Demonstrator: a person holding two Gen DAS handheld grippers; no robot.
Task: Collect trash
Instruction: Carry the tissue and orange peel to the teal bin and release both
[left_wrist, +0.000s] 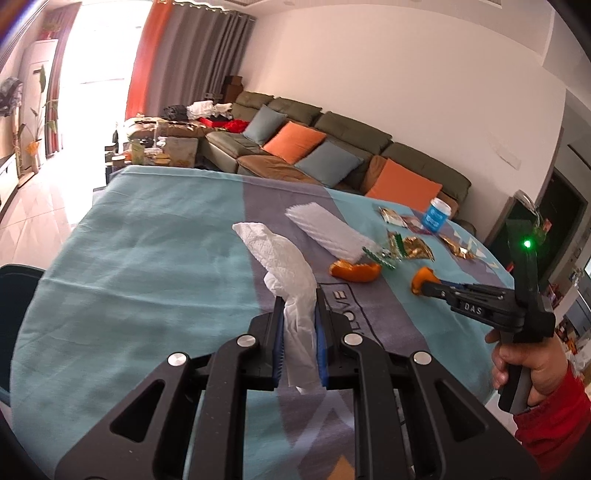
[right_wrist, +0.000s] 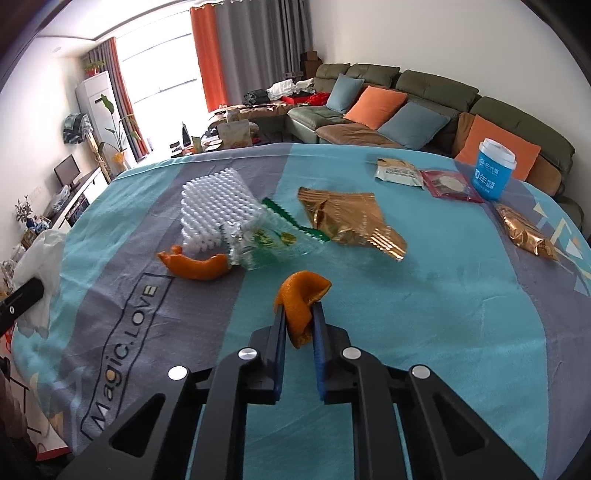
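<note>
My left gripper (left_wrist: 299, 314) at bottom centre has its jaws clamped on a crumpled white tissue (left_wrist: 284, 266) above the blue-and-grey cloth of the worktop (left_wrist: 129, 251). At right of frame my right gripper (left_wrist: 424, 286) pinches an orange peel piece (left_wrist: 421, 277). Another orange peel (left_wrist: 354, 271) lies mid-frame beside a white foam sleeve (left_wrist: 325, 230).

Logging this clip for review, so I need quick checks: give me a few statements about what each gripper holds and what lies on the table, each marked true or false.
1. The left gripper is shut on a white tissue. True.
2. The right gripper is open and holds nothing. False: it is shut on a piece of orange peel.
3. A second orange peel lies on the tablecloth. True.
4. The blue cup lies on its side. False: it stands upright, lid on.
5. A gold wrapper lies on the table past the held peel. True.
</note>
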